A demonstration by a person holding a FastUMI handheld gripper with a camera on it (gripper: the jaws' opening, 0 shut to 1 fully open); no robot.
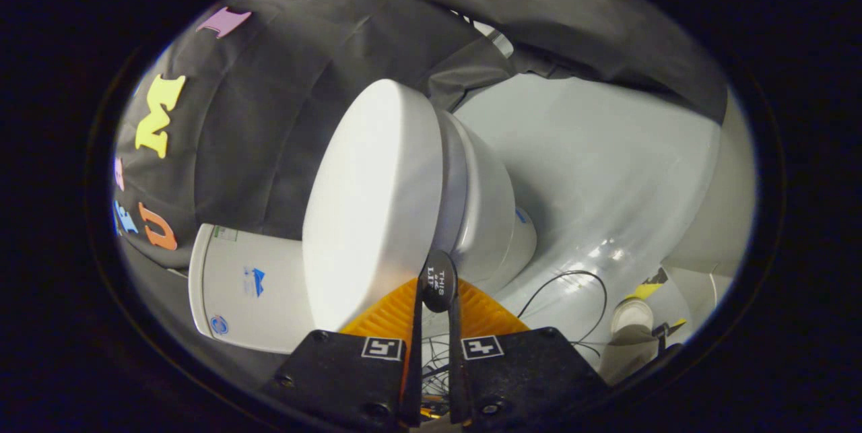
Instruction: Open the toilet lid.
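Lid (367, 211) sits down on the toilet, right ahead of your tongs (436, 298), which look pinched on its small tab (438, 281) — lift away from the seat.

A: Can you see all of the toilet tank (246, 285)?

B: No. The toilet lid (367, 207) stands in front of it and hides one end. The marks on the tank are too small to make out.

A: And the toilet bowl (488, 207)?

B: Only its outer side. The lid covers the inside.

A: What is the gripper (436, 298) doing?

B: Its fingers are close together around a small dark tab (438, 281) at the lid's edge. I cannot tell if both press on it.

A: That thin black wire (572, 278) on the floor (606, 170)?

B: Its ends go behind the gripper. The roll (632, 315) nearby is partly hidden too.
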